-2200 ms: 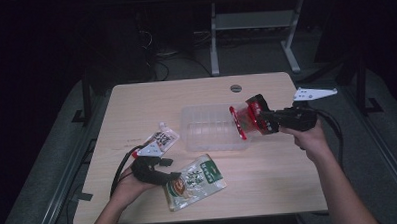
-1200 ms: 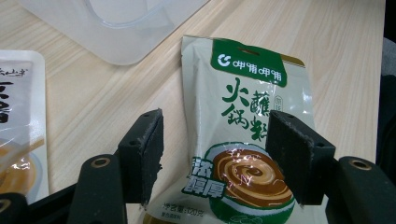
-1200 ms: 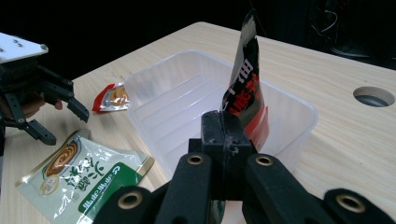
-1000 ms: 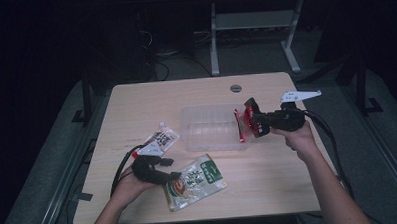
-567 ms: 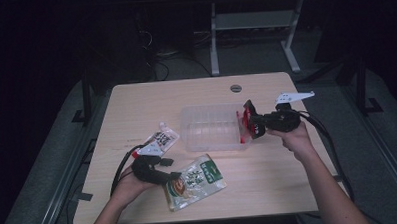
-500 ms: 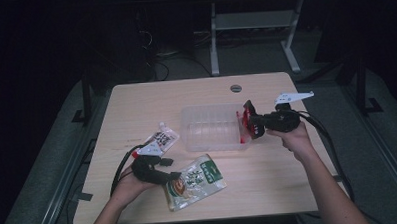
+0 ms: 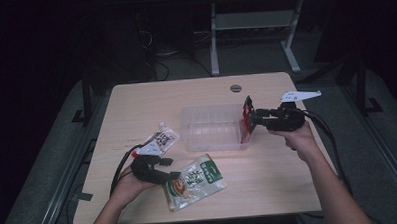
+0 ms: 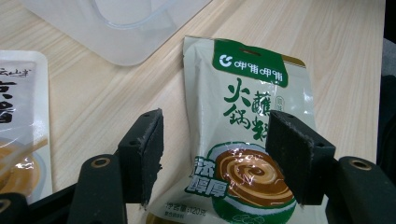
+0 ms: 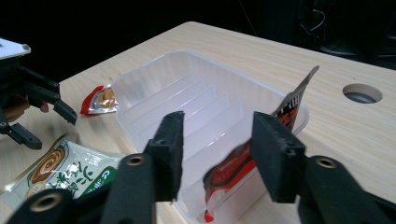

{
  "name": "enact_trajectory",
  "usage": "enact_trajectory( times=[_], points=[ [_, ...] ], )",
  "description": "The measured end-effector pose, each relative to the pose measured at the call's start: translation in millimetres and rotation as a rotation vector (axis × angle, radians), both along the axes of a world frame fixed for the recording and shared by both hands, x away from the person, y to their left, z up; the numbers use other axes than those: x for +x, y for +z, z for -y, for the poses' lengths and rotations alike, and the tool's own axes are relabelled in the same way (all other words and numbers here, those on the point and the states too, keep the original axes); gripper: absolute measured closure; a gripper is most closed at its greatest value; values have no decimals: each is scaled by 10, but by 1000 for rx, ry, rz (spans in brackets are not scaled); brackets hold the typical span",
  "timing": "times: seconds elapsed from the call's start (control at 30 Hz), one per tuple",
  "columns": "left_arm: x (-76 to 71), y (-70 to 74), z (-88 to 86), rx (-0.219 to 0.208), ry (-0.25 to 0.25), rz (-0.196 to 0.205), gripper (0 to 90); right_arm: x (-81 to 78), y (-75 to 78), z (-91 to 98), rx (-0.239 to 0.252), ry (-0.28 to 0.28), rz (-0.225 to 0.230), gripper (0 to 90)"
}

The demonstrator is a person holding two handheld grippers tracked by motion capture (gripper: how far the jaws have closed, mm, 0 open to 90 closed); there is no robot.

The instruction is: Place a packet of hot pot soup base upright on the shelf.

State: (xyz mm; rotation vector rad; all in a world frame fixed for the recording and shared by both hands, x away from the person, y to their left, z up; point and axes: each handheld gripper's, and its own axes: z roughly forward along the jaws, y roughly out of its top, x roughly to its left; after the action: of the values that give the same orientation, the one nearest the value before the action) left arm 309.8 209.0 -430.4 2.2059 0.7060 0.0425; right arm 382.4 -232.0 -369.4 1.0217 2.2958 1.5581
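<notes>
— What lies ahead of the left gripper (image 8: 212, 161)?
— A green and white sauce packet (image 8: 243, 135) flat on the wooden table (image 8: 327, 51), its top edge pointing away. It bears a green band with white characters and a picture of brown swirled paste near the bottom.
— And the jaws?
— They stand apart, one on each side of the packet's lower half, pads clear of it.
— Anything else?
— A clear plastic tray (image 8: 126, 28) sits at the top left, its corner just beside the packet's top corner. A second packet (image 8: 18, 121), white with dark lettering, lies at the left edge, cut off by the frame.
</notes>
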Motion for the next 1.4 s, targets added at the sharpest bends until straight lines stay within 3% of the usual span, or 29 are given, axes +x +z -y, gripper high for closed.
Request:
enact_trajectory(
  times=[0.27,0.67,1.1,1.23,1.4],
  points=[
    [-1,15,-24,3,-2,10,366,-80,43,44,-33,-14,12,409],
    [-10,33,-50,1,0,23,366,-324,-19,233,-103,-34,-10,329],
    [-22,25,-51,-1,-8,18,366,-653,-343,336,-173,-25,-72,269],
    [-32,20,-59,1,-12,17,366,-761,-505,313,-196,1,-117,259],
    [-44,36,-55,3,-3,18,366,-837,-649,238,-239,41,-139,252]
  ],
)
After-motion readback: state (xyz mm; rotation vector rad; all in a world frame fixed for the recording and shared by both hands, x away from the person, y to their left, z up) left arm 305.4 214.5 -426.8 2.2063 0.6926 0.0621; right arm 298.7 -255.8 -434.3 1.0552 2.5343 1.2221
